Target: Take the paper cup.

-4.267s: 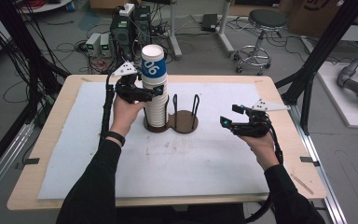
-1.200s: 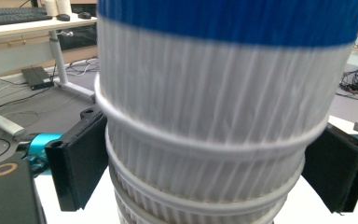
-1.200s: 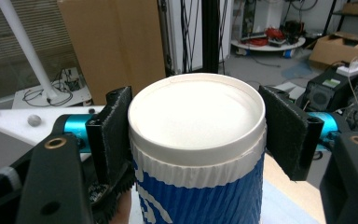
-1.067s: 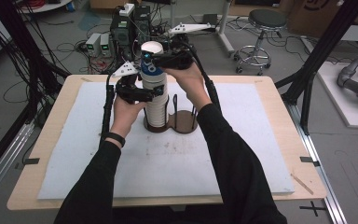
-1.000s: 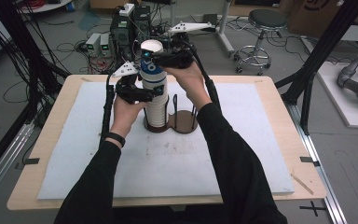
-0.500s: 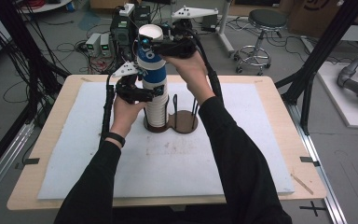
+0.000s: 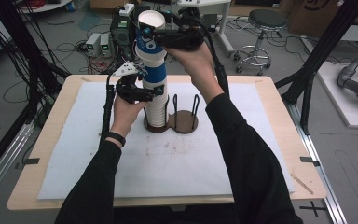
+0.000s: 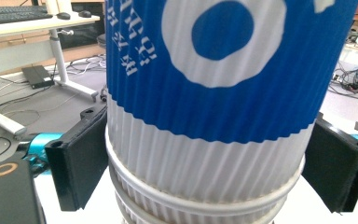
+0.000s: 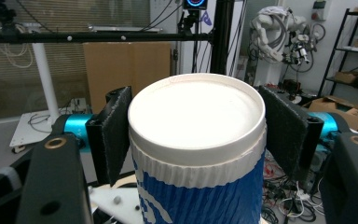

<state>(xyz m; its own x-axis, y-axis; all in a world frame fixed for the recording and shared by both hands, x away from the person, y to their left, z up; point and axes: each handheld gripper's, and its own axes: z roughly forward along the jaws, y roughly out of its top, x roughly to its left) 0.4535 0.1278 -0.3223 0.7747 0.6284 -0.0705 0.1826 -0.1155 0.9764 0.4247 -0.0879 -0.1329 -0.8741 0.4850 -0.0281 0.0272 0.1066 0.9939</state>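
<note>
Gripping the top paper cup [image 7: 149, 39] just under its rim, the right hand-held gripper [image 7: 154, 38] holds it partly lifted out of the cup stack [image 7: 157, 105]. That stack stands in the left ring of a brown cup holder [image 7: 185, 121] on the desk [image 7: 270, 93]. The left hand-held gripper [image 7: 160, 91] clasps the stack's upper cups.

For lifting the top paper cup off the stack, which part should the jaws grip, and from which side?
Grip the top paper cup just under its rolled rim, from the side with the jaws level, as the right gripper does. The rim gives a lip against slipping, and the ribbed wall resists crushing there. The left gripper steadies the stack.
</note>
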